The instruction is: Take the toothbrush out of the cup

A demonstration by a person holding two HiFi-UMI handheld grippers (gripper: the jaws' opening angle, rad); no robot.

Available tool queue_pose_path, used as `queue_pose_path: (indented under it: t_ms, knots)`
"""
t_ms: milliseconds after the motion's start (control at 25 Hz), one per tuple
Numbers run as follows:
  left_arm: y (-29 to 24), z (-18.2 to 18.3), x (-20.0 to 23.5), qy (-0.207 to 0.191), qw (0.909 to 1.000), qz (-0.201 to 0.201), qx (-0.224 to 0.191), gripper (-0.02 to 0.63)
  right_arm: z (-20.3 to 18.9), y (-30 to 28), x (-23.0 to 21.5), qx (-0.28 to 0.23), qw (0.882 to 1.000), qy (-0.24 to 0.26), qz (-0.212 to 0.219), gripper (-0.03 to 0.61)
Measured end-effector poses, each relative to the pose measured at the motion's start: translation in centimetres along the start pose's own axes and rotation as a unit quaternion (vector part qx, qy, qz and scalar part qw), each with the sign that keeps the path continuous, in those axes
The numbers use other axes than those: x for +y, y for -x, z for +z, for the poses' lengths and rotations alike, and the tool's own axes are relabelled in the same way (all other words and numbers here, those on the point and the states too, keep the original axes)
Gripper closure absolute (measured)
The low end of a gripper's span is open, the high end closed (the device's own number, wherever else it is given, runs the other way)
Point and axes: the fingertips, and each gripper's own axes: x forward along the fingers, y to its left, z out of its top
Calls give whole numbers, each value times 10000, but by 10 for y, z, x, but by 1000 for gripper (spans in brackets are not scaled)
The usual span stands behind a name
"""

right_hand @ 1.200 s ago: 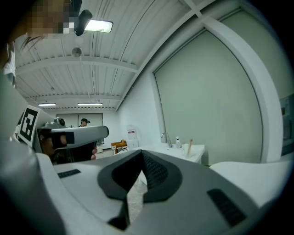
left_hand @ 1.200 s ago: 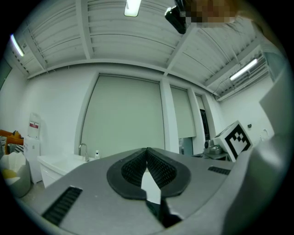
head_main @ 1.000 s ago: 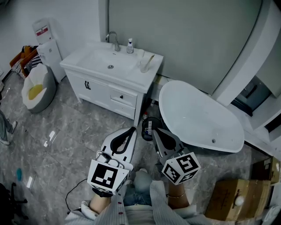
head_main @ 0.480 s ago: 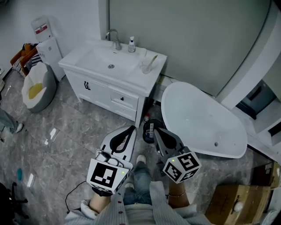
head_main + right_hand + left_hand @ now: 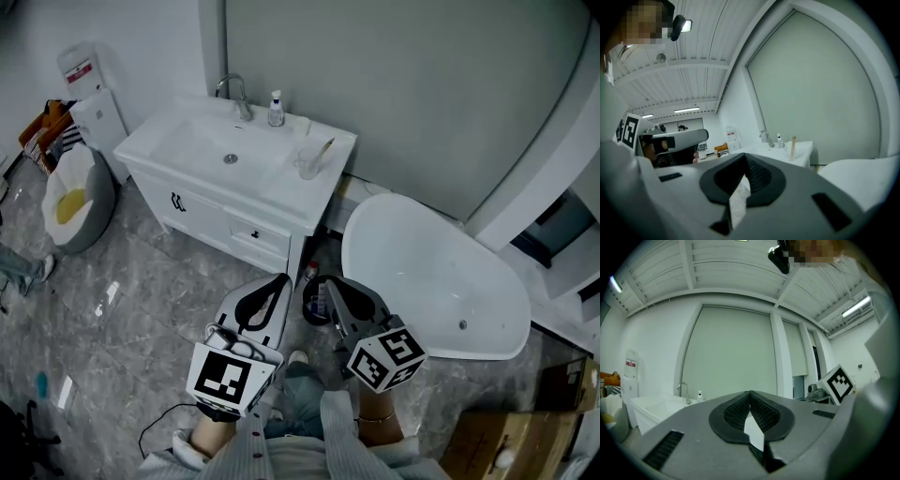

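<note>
A clear cup (image 5: 307, 163) stands on the right end of the white vanity top (image 5: 281, 187), with a pale toothbrush (image 5: 322, 150) leaning in it. The right gripper view shows the cup (image 5: 789, 153) and toothbrush (image 5: 792, 142) far ahead. My left gripper (image 5: 281, 278) and right gripper (image 5: 330, 281) are side by side low in the head view, well short of the vanity and pointing toward it. On both, the jaws meet at the tips with nothing between them, as the left gripper (image 5: 750, 393) and right gripper (image 5: 744, 155) views show.
A faucet (image 5: 232, 92) and a soap bottle (image 5: 276, 109) stand behind the basin. A white bathtub (image 5: 431, 277) lies to the right, with a dark bin (image 5: 317, 298) between it and the vanity. At left are a water dispenser (image 5: 86, 89) and a cushion (image 5: 67, 199); a cardboard box (image 5: 487, 448) sits at bottom right.
The person has stepped forward: the vanity and the bathtub now lie closer and shifted a little left. Both grippers keep their pose in view and stay shut.
</note>
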Motion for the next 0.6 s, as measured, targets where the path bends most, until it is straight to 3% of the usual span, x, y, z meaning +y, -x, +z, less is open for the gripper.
queue_pose_path:
  t_ms: [600]
  knots:
    - [-107,22,51,-76,9997,206,-133,597,46,-72,-82,51,9999,34,155,568]
